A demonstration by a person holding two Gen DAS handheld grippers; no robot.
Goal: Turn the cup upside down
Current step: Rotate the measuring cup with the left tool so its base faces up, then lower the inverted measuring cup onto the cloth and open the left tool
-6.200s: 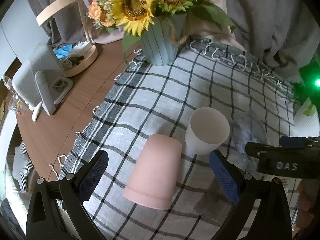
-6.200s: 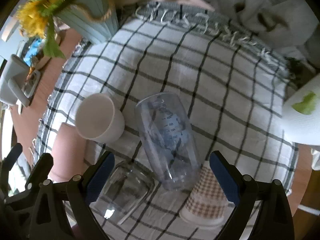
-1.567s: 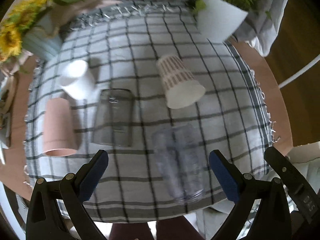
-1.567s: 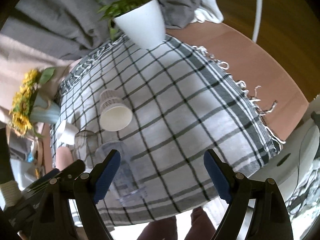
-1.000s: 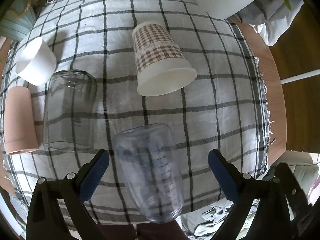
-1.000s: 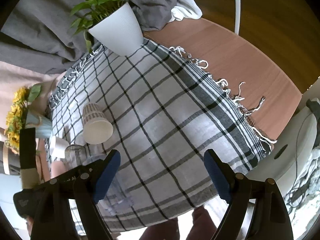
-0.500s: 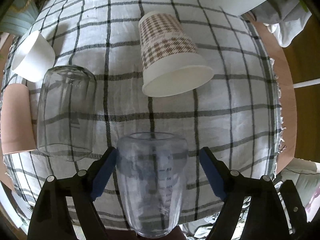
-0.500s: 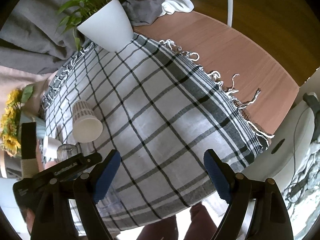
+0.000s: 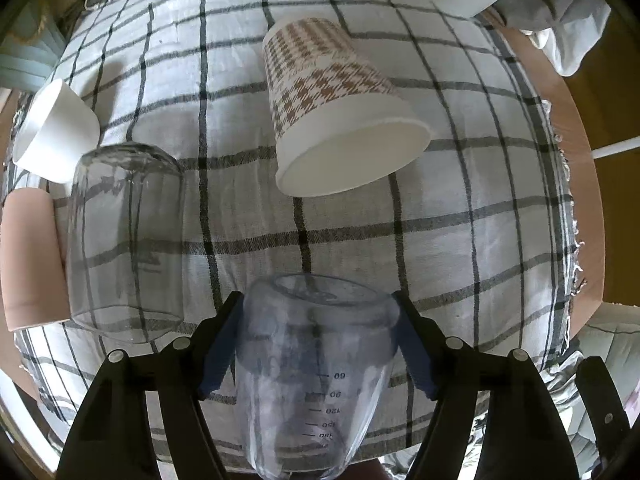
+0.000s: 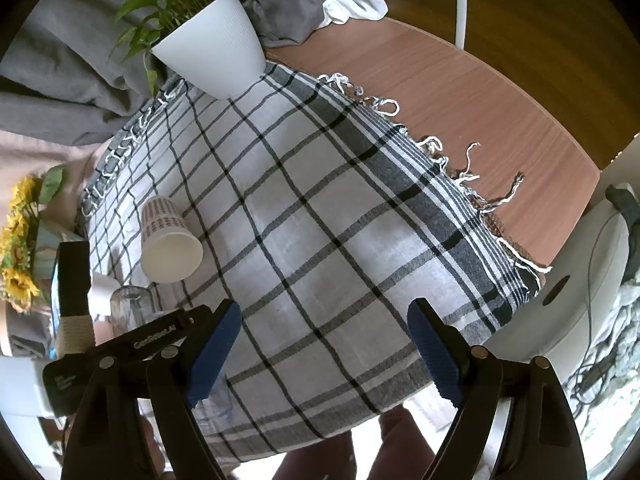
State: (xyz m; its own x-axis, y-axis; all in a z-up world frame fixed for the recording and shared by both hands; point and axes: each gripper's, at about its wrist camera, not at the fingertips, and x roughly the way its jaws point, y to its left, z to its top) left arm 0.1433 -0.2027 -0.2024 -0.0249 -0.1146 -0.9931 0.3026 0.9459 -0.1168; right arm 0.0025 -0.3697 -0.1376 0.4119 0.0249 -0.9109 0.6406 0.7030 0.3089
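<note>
A clear plastic measuring cup (image 9: 316, 364) with printed scale marks stands between the blue pads of my left gripper (image 9: 318, 344), which is shut on it near the front edge of the checked cloth (image 9: 460, 208). The cup's closed end points away from the camera. My right gripper (image 10: 324, 348) is open and empty, hovering above the cloth (image 10: 320, 220) to the right. The left gripper's body (image 10: 120, 348) shows at the right wrist view's lower left.
A houndstooth paper cup (image 9: 340, 108) (image 10: 168, 240) stands upright behind. A clear glass (image 9: 124, 236), a pink cup (image 9: 28, 256) and a white cup (image 9: 56, 132) stand at the left. A white plant pot (image 10: 212, 52) sits at the back. Bare wooden table (image 10: 480, 92) lies right.
My left gripper has moved in and closed its pads on the clear measuring cup. My right gripper has stayed open, drifting slightly over the cloth.
</note>
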